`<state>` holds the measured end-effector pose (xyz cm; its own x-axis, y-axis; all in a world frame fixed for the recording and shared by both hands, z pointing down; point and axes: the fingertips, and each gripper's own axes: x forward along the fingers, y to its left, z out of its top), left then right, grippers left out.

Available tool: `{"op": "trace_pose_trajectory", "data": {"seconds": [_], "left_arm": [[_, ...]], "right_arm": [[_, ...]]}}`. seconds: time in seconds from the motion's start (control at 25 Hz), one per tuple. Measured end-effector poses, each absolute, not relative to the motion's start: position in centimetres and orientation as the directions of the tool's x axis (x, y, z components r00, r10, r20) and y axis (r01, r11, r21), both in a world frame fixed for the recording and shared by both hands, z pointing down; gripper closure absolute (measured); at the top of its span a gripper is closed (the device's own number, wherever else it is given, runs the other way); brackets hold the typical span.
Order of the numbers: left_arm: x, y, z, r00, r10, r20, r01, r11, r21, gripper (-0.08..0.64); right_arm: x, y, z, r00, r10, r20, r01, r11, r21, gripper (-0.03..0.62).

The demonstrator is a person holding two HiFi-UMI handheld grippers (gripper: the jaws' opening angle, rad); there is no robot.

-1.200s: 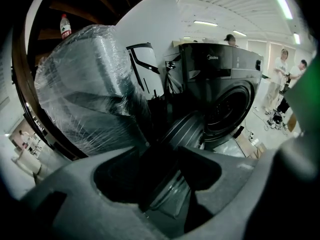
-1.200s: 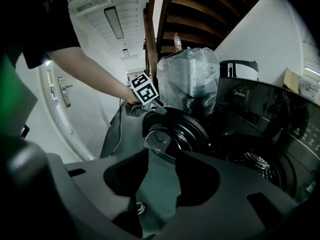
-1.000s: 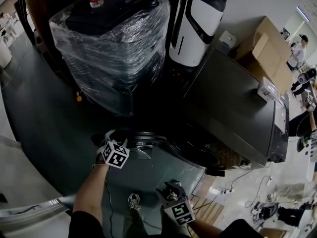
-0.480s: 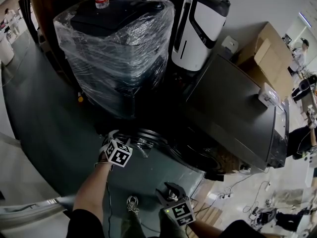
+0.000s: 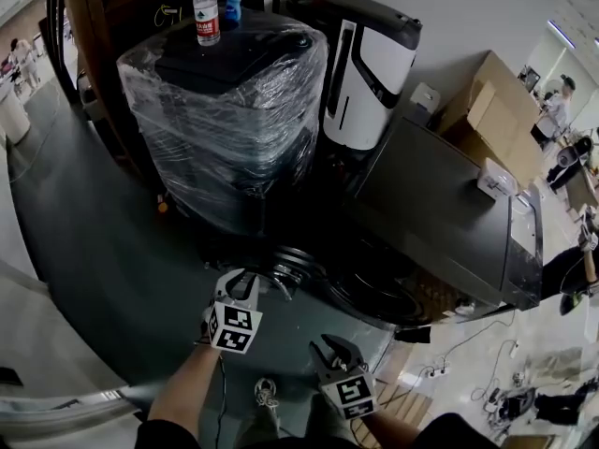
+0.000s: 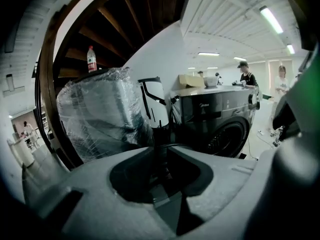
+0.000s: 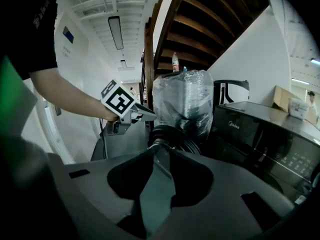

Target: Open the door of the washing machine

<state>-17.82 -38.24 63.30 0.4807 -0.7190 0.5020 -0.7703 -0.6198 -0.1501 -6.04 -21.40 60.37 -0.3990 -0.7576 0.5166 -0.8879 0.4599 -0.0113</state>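
The dark washing machine (image 5: 449, 204) stands at the right of the head view. Its round door (image 5: 285, 267) is swung out to the left of the drum opening (image 5: 379, 299). My left gripper (image 5: 245, 286) hovers just in front of the door's rim without touching it. Its jaws are closing, the tips almost together, with nothing between them. My right gripper (image 5: 335, 349) hangs lower and nearer to me, clear of the door, its jaws also closing on nothing. The right gripper view shows the left gripper (image 7: 142, 115) beside the door (image 7: 172, 134). The left gripper view shows the machine's front (image 6: 220, 119).
A plastic-wrapped appliance (image 5: 225, 110) with a water bottle (image 5: 207, 7) on top stands behind the door. A white and black appliance (image 5: 370, 54) is beside it. Cardboard boxes (image 5: 491, 101) sit behind the machine, and cables (image 5: 449, 311) lie on the floor at the right. People stand at the far right.
Both grippers have lifted and drawn back from the door toward me. The head view has tilted up. The door stands as before.
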Motion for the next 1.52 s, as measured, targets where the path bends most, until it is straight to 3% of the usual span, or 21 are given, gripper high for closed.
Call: {"op": "trace_pose_trajectory", "data": {"seconds": [0.24, 0.68, 1.52], "left_arm": [[-18.5, -32.2, 58.0, 0.544, -0.739, 0.398, -0.755, -0.638, -0.153, 0.525], [-18.4, -22.8, 53.0, 0.566, -0.734, 0.375, -0.769, -0.634, -0.080, 0.541], [-17.3, -6.1, 47.9, 0.410, -0.837, 0.363, -0.890, -0.454, -0.042, 0.541]], "right_arm": [[-7.8, -19.4, 56.7, -0.323, -0.838, 0.441, -0.922, 0.383, 0.052, 0.586], [-6.8, -15.1, 51.7, -0.341, -0.857, 0.386, -0.927, 0.375, 0.013, 0.589], [-0.8, -5.2, 47.9, -0.425, -0.842, 0.333, -0.893, 0.450, -0.003, 0.591]]}}
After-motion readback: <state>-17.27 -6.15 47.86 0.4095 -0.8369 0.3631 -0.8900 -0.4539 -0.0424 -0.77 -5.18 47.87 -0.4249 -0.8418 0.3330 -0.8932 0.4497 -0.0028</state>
